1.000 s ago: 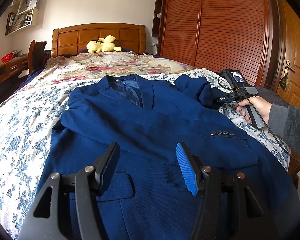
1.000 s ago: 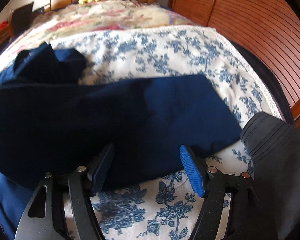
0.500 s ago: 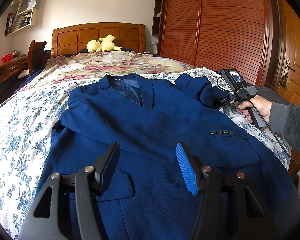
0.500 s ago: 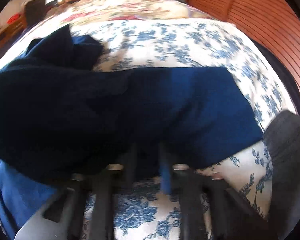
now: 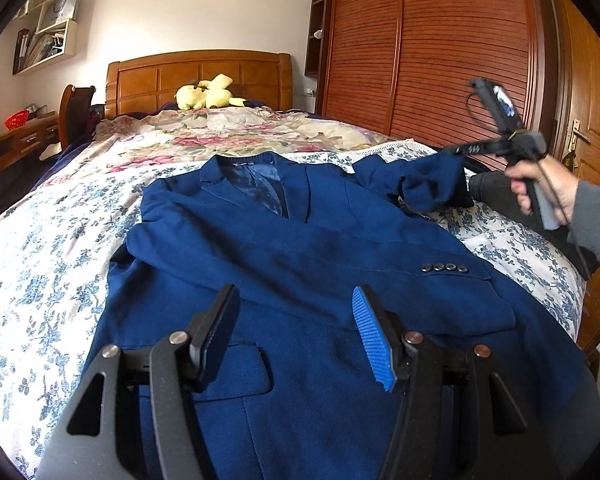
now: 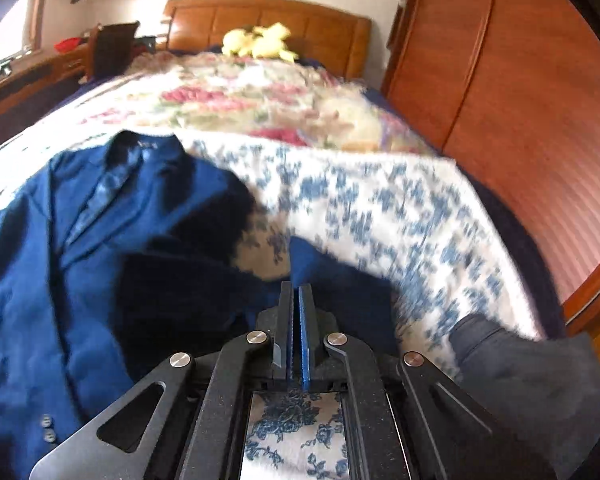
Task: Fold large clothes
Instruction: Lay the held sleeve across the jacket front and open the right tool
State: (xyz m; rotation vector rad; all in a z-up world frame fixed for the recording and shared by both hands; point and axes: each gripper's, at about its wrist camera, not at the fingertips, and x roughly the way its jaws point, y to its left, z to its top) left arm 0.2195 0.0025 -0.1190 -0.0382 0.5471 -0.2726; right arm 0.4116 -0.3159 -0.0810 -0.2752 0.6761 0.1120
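- Right now my right hand-held gripper has its two flat pads pressed together on the end of the blazer's sleeve, a dark, soft fold of cloth pinched between one black pad and one ribbed blue pad.
- Seen from the left wrist camera, that same sleeve end hangs bunched and lifted off the bed beneath the gripper's tip.
- My left hand-held gripper is spread wide with nothing between its pads; it hovers over the blazer's lower front, its ribbed blue pad facing a smooth black one.
- The blue blazer lies face up on the bed, collar toward the headboard, woven cloth with a fine grain, a flapped pocket below the left gripper and four dark round buttons on the cuff folded across the chest.
- Under it is a white bedspread printed with blue flowers, then a rose-patterned quilt.
- A yellow plush toy sits against the panelled wooden headboard; a slatted wooden wardrobe stands alongside.
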